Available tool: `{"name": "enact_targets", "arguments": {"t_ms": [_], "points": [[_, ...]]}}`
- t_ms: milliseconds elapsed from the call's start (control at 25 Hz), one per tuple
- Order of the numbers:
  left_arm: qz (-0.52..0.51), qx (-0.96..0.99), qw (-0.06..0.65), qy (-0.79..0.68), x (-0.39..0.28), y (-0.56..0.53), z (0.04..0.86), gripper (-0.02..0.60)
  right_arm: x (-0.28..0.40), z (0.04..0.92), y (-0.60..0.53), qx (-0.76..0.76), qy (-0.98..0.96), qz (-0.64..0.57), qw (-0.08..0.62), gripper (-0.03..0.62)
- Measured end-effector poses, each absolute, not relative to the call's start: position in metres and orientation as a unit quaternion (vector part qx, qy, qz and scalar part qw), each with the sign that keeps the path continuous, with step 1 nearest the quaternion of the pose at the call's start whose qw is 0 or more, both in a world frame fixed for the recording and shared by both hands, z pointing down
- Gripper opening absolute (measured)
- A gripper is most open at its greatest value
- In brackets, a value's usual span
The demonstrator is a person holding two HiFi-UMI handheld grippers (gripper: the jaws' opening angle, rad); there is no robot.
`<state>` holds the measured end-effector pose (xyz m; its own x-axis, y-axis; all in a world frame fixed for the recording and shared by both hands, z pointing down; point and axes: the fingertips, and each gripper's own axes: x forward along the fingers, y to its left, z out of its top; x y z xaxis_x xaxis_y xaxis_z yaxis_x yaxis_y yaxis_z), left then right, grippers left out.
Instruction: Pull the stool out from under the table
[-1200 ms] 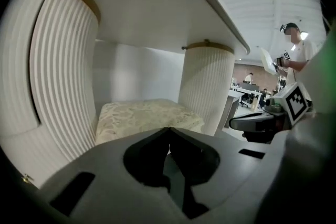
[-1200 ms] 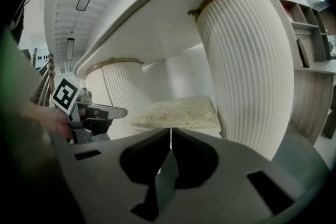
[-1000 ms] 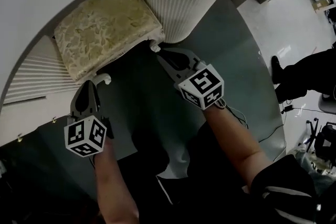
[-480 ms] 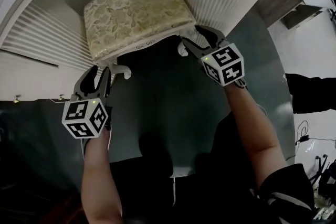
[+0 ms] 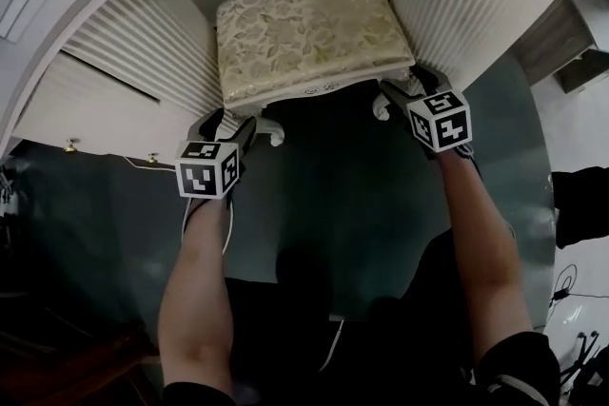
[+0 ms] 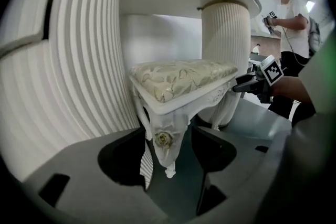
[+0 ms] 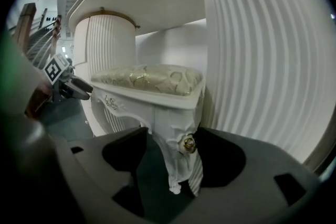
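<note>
The stool point(image 5: 306, 31) has a gold patterned cushion on a white carved frame and stands between the table's two ribbed pedestals. My left gripper point(image 5: 231, 125) is at its front left leg point(image 6: 165, 140), which stands between the jaws of the left gripper point(image 6: 168, 161). Those jaws are opening, with a gap on each side of the leg. My right gripper point(image 5: 398, 91) is at the front right leg point(image 7: 181, 157). The right gripper point(image 7: 176, 168) is also opening, and its pads do not press on that leg.
The white table's ribbed pedestals point(image 5: 143, 48) point(image 5: 471, 5) flank the stool closely. Small brass drawer knobs point(image 5: 68, 145) sit at the left. The floor point(image 5: 333, 195) in front is dark grey-green. A person point(image 6: 292, 29) stands far off at the back right.
The stool shows further out from under the tabletop. Both grippers, closed at the front legs before, now have their jaws spread apart round them.
</note>
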<state>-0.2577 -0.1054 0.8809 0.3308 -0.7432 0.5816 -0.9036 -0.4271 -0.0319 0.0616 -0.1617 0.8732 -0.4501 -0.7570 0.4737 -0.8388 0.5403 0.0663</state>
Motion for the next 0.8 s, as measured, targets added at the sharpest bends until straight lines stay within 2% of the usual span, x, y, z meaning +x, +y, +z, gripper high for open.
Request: {"name": "enact_targets", "arguments": {"t_ms": [120,240,280,360,480,800], "points": [[0.284,0.807,0.143,-0.498,-0.248,-0.116,0.893,0.298,0.058,0.88,-0.167,0.475,-0.846,0.088,0.227,0.296],[0.302,0.814,0.134,-0.478,-0.239,-0.123,0.903,0.365,0.06,0.88,-0.166,0.474,-0.848,0.088,0.22,0.287],[0.297,0.815,0.142,-0.477,-0.24,-0.126,0.902,0.356,0.061,0.88,-0.166,0.474,-0.848,0.089,0.219,0.284],[0.284,0.811,0.166,-0.485,-0.244,-0.131,0.899,0.278,0.061,0.879,-0.166,0.469,-0.849,0.095,0.222,0.278],[0.304,0.8,0.167,-0.49,-0.248,-0.132,0.9,0.282,0.058,0.881,-0.161,0.453,-0.854,0.108,0.233,0.272],[0.354,0.805,0.173,-0.442,-0.248,-0.118,0.896,0.244,0.063,0.879,-0.165,0.407,-0.869,0.119,0.255,0.253]]}}
